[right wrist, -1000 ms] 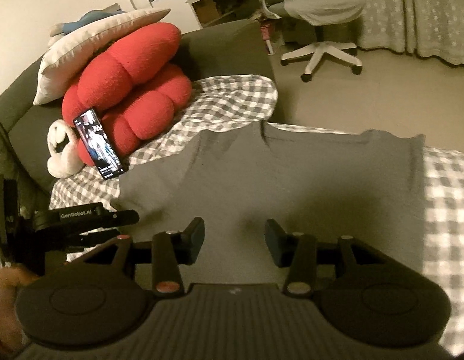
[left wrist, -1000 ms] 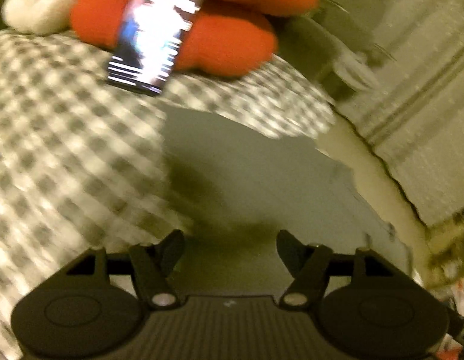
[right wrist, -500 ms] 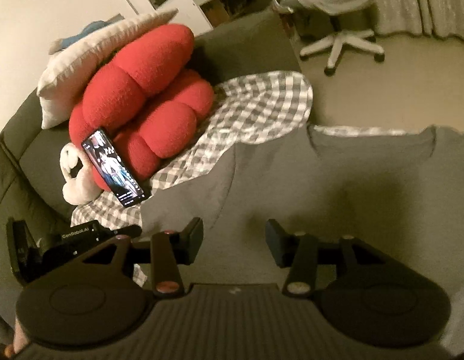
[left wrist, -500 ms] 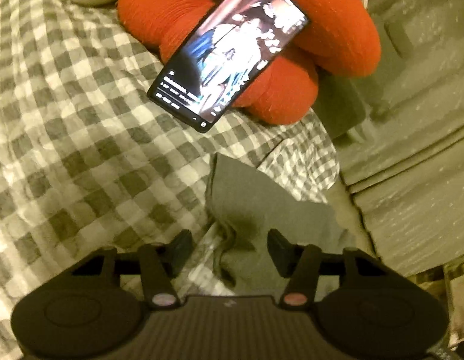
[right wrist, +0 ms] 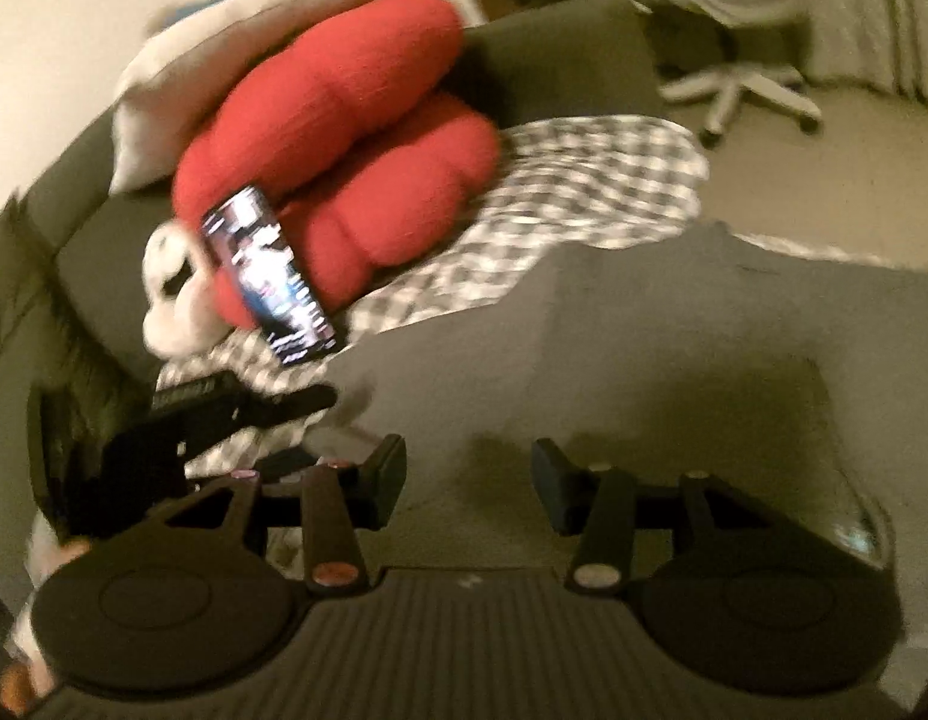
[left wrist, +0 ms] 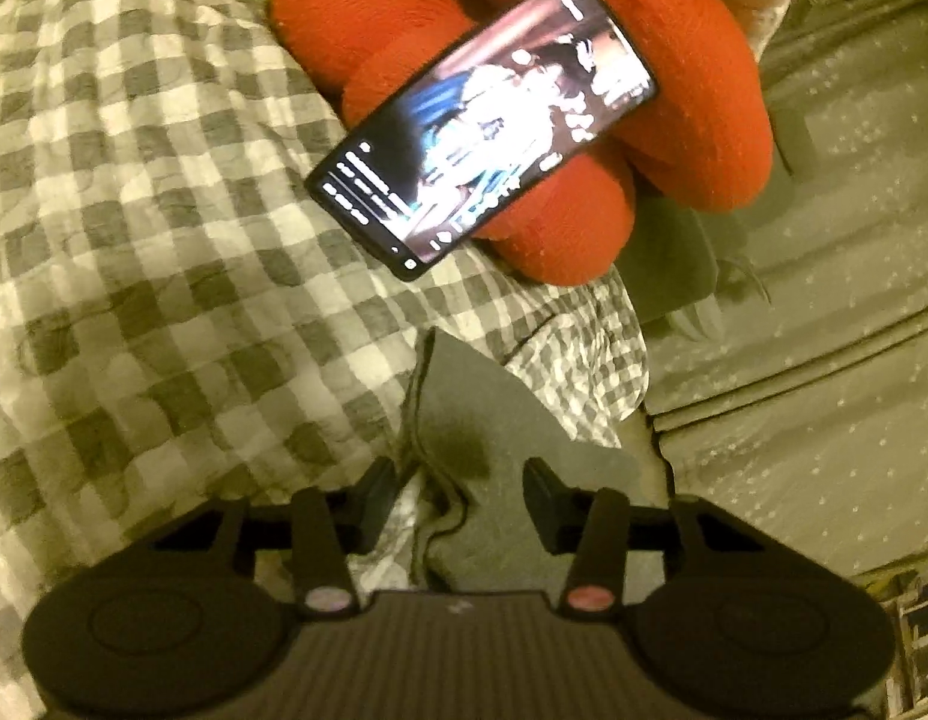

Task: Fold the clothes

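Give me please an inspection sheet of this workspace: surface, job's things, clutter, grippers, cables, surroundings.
Surface: checked blanket spread over a dark sofa.
Job's things: grey shirt spread on the blanket; its sleeve edge lies bunched between the left jaws.
Clutter: phone, screen lit, leaning on a red cushion; white pillow; white plush toy.
Grippers: left gripper open; right gripper open above the shirt.
Cables: nothing seen.
Surroundings: office chair, curtain, beige floor.
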Tool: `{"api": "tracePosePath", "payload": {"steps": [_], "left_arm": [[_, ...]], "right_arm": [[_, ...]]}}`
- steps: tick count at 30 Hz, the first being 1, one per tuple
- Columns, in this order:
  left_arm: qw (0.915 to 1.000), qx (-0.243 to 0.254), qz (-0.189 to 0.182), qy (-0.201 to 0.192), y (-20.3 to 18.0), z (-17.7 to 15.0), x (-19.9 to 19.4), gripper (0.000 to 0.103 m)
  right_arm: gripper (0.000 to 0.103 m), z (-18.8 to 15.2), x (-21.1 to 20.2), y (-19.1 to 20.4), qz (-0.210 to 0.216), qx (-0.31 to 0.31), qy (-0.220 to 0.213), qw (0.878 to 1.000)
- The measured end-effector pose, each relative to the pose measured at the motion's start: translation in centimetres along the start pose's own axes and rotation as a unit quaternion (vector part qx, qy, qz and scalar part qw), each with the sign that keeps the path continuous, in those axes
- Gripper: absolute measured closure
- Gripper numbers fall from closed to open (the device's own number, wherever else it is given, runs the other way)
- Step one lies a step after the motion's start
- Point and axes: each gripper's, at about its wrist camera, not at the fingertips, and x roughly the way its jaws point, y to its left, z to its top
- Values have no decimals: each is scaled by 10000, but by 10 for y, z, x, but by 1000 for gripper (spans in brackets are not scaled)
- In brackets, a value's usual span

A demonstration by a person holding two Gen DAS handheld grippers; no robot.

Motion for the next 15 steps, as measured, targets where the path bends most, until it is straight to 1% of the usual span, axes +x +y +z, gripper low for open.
{"api": "tracePosePath", "payload": {"steps": [4, 8, 10, 15], "left_arm": [[9998, -2, 204, 40, -2, 0, -12, 56], [9987, -46, 501, -7, 1, 3, -22, 56], [9984, -99, 557, -31, 4, 5, -26, 56], [9985, -144, 524, 1, 6, 8, -30, 56]], "right_arm": [[46, -9, 13, 28, -147, -592, 26, 9981], [46, -18, 26, 49, -227, -1119, 8, 9935], [46, -23, 32, 59, -305, -1434, -35, 9892], [46, -35, 47, 84, -485, -2199, -129, 9742]]}}
